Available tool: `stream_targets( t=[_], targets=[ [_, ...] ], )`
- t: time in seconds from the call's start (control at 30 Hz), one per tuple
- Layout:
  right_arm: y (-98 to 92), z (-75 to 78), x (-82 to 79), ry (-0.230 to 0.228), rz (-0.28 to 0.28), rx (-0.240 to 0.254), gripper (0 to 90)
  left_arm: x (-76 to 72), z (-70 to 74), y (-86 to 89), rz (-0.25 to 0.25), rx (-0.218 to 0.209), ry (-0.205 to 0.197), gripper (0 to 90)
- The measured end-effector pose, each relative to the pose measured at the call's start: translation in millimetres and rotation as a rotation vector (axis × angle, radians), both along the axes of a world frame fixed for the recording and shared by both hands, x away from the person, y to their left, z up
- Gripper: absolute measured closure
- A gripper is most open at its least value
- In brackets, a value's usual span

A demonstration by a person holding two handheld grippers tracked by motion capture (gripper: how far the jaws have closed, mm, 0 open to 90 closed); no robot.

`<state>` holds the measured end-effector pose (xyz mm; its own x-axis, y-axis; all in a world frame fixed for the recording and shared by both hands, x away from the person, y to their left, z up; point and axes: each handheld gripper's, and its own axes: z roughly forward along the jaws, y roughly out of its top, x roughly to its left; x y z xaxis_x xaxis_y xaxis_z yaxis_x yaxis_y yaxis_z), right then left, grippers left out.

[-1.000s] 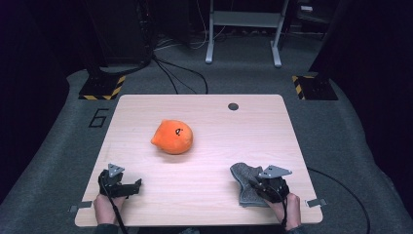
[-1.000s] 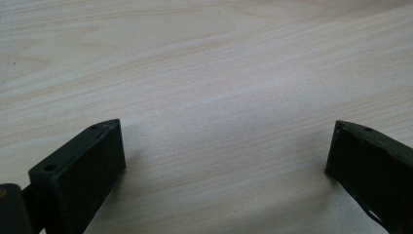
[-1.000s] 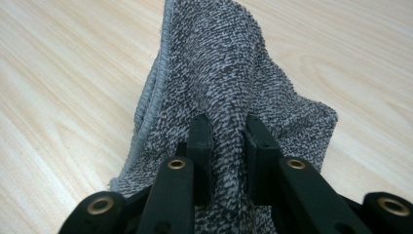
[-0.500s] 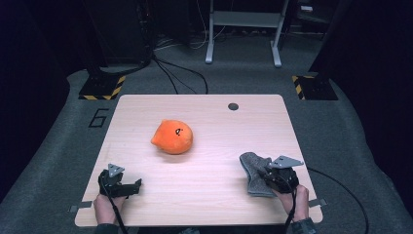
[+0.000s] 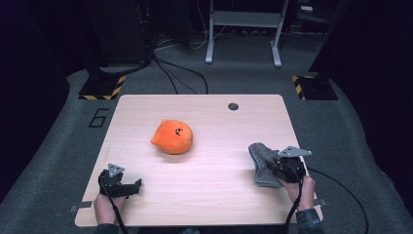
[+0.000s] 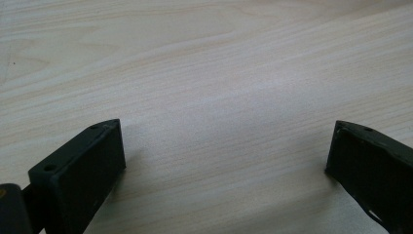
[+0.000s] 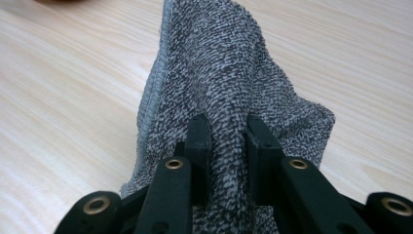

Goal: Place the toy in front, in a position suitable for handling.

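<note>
High view: grey cloth (image 5: 260,163) bunched on table (image 5: 219,204) near right edge, right gripper (image 5: 278,166) on it; orange plush toy (image 5: 173,137) mid-table, well apart from both grippers; left gripper (image 5: 132,185) low at front-left, hand (image 5: 104,207) behind it. Dark round hole (image 5: 233,106) near far edge. Grip detail unreadable there.

Right gripper view: right gripper (image 7: 228,139) pinching a ridge of cloth (image 7: 229,73), fabric pulled up between jaws, folds draped to the table either side.

Left gripper view: left gripper (image 6: 226,146) spread wide, bare wood table (image 6: 204,73) between jaws, nothing held.
</note>
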<state>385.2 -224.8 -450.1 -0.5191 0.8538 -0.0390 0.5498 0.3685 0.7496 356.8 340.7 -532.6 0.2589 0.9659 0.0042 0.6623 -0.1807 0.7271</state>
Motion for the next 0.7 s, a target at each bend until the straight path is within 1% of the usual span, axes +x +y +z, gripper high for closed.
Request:
stream_targets(
  t=[0.1, 0.13, 0.17, 0.23, 0.27, 0.3, 0.37, 0.43, 0.53, 0.57, 0.6, 0.63, 0.67, 0.7],
  targets=[
    [-3.7, -2.8, 7.0, 0.005, -0.016, -0.008, 74.5, 0.0, 0.1, 0.0, -0.001, 0.001, 0.002, 0.3],
    [-5.5, -3.7, 9.6, 0.009, -0.011, -0.013, 74.5, 0.1, -0.2, -0.1, 0.002, 0.001, -0.005, 0.3],
    [-6.6, -4.7, 12.0, 0.012, -0.023, -0.011, 74.5, 0.1, 0.0, 0.1, 0.0, 0.001, -0.001, 0.3],
    [-9.3, -6.4, 16.0, 0.014, -0.024, -0.013, 74.4, 0.0, 0.3, 0.1, -0.001, 0.001, 0.004, 0.3],
    [-10.6, -7.5, 18.3, 0.015, -0.027, -0.01, 74.3, 0.1, -0.2, -0.1, 0.002, 0.001, -0.004, 0.3],
    [-12.3, -8.5, 20.6, 0.01, -0.033, -0.018, 74.2, 0.1, -0.2, -0.1, 0.002, 0.0, -0.003, 0.3],
    [-15.2, -11.4, 25.0, 0.01, -0.05, -0.01, 74.1, 0.2, -0.2, -0.1, 0.002, 0.0, -0.004, 0.3],
    [-18.0, -15.0, 29.7, 0.012, -0.05, -0.015, 73.7, 0.2, -0.3, -0.2, 0.003, 0.0, -0.004, 0.2],
    [-20.2, -21.5, 36.7, 0.041, -0.054, -0.009, 73.0, 0.4, -0.3, -0.3, 0.004, -0.002, -0.002, 0.2],
    [-20.7, -23.0, 38.5, 0.041, -0.06, -0.014, 72.7, 0.4, -0.2, -0.2, 0.004, -0.001, -0.002, 0.2],
    [-20.9, -25.3, 40.9, 0.043, -0.071, -0.006, 72.3, 0.4, -0.3, -0.3, 0.003, -0.002, -0.002, 0.2],
    [-21.8, -27.2, 43.6, 0.04, -0.071, -0.006, 72.0, 0.4, -0.2, -0.2, 0.003, -0.001, -0.002, 0.2],
    [-22.2, -28.9, 46.0, 0.045, -0.075, -0.01, 71.3, 0.5, -0.2, -0.2, 0.003, -0.002, -0.002, 0.2],
    [-21.8, -30.3, 47.6, 0.051, -0.084, -0.004, 70.6, 0.4, -0.2, -0.2, 0.003, -0.002, -0.002, 0.2]
  ],
)
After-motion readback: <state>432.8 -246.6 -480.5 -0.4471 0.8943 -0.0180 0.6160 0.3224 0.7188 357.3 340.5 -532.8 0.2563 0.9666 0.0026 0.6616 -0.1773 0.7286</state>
